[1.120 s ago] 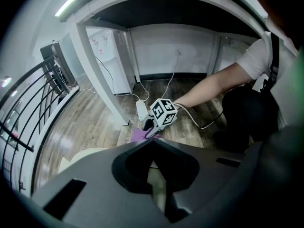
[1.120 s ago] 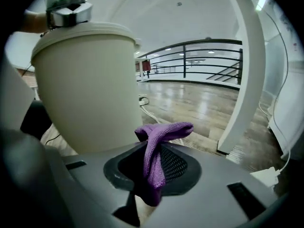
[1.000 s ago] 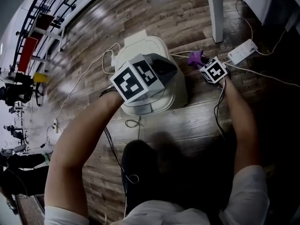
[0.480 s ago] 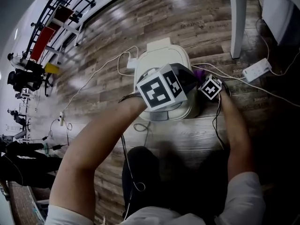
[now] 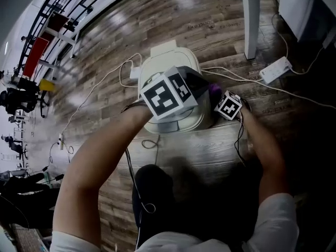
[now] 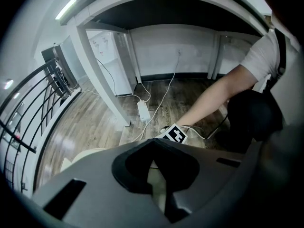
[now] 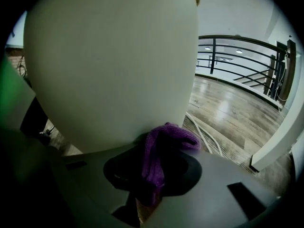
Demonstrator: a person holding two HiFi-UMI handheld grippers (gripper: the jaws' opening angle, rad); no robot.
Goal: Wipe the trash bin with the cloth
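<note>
Since the earlier head view, the right gripper point(image 5: 228, 105) is brought in from the open floor at the right to the right flank of the trash bin point(image 5: 173, 56). The purple cloth point(image 5: 213, 90), shown clear of the bin a second ago, is now tucked against its side. The left gripper point(image 5: 168, 93) is kept where it was over the bin's top.

The trash bin is seen from above in the upper middle of the head view, with its longer side running up and down the frame. In the right gripper view its pale wall point(image 7: 109, 65) fills the upper left and centre, straight ahead of the jaws and very close.

The left gripper point(image 6: 159, 194) is clenched with nothing between its jaws. Only a pale strip, probably the bin's lid, is seen below them. Whether the lid is actually pressed cannot be told.

The right gripper point(image 7: 147, 184) is clamped on the cloth point(image 7: 159, 156). The loose bunch is pushed up out of the jaws to the foot of the bin wall, and appears to touch it.

The coming stroke is judged to depend on that relation. The wall lies directly ahead of the cloth, and the right hand is the nearer one. A pass along the flank is favoured while the top is steadied.
</note>
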